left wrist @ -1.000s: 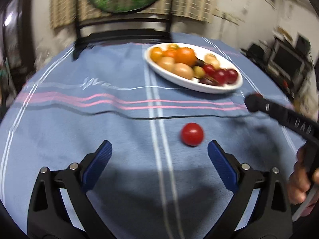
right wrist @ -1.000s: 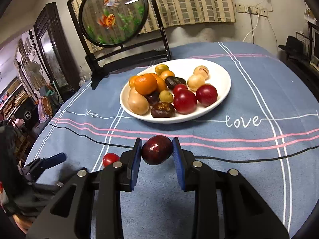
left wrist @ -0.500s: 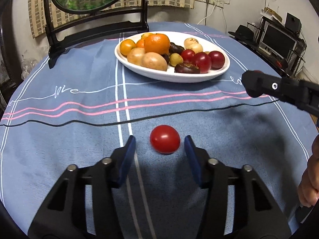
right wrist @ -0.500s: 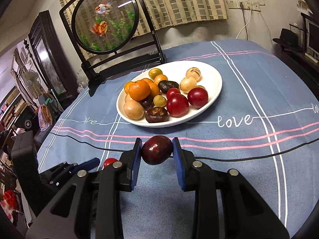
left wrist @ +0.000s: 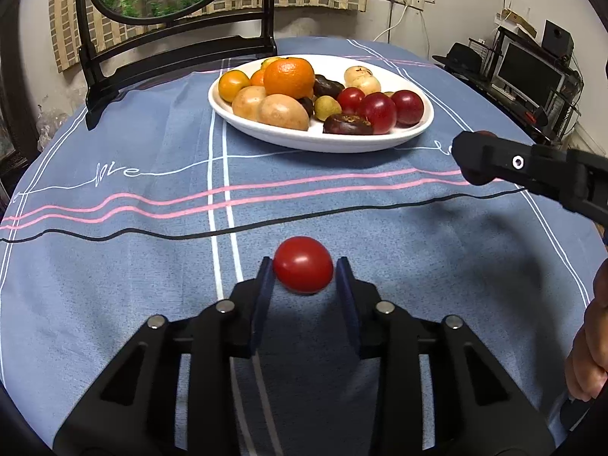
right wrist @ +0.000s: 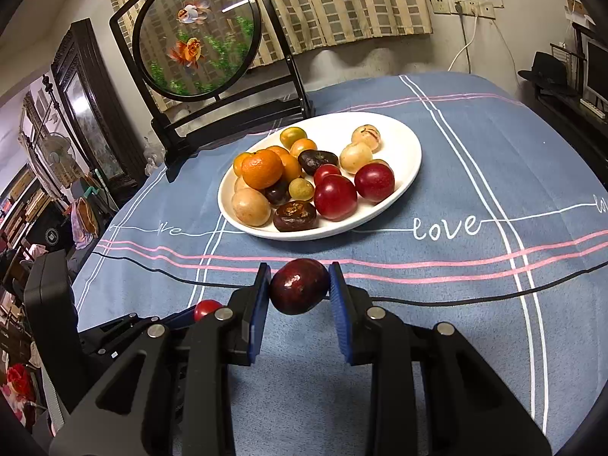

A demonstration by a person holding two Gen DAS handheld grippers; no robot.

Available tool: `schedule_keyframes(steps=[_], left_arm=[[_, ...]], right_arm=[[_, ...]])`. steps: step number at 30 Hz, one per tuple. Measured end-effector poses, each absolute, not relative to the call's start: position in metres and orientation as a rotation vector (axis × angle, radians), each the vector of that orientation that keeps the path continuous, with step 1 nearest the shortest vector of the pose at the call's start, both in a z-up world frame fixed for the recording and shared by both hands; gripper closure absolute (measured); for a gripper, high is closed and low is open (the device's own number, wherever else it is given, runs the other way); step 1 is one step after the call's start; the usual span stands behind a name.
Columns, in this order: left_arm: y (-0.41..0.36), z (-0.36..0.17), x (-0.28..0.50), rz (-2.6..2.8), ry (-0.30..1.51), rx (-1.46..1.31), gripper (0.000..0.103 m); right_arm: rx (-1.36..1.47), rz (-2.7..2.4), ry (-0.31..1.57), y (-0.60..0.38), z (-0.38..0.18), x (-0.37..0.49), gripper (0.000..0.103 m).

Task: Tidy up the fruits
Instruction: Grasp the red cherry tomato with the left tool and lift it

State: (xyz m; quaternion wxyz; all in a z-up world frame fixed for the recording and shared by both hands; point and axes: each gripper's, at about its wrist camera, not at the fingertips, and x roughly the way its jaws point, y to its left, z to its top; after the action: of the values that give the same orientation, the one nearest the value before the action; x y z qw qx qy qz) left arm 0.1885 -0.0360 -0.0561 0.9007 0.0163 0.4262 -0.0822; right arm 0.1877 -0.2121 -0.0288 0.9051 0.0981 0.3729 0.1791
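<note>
The small red tomato [left wrist: 303,265] sits on the blue tablecloth [left wrist: 114,285], round, smooth and glossy, between the blue pads of the left gripper [left wrist: 304,271]. Its jaws have just been closing and now stand narrow, with both pads against the tomato's sides, pinching it at table level.

The right gripper [right wrist: 299,285] is pinched on a dark red plum [right wrist: 299,285], oval and shiny, held clear of the cloth between ribbed blue pads. From the left wrist view, the right gripper's black body reaches in from the right, with part of a hand [left wrist: 587,345] behind it.

Beyond both tools lies a white oval plate [right wrist: 406,144] heaped with fruit: oranges, tan round fruits, red plums and dark wrinkled ones. The cloth is woven, with white, pink and black stripes. Behind the plate stands a round goldfish screen [right wrist: 197,41] in a black frame.
</note>
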Motion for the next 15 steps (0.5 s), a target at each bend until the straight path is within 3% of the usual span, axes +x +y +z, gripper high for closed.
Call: schedule_keyframes(steps=[15], left_arm=[[-0.036, -0.045, 0.169, -0.177, 0.857, 0.01, 0.072]], right_arm=[[0.17, 0.4, 0.766, -0.204, -0.03, 0.181, 0.072]])
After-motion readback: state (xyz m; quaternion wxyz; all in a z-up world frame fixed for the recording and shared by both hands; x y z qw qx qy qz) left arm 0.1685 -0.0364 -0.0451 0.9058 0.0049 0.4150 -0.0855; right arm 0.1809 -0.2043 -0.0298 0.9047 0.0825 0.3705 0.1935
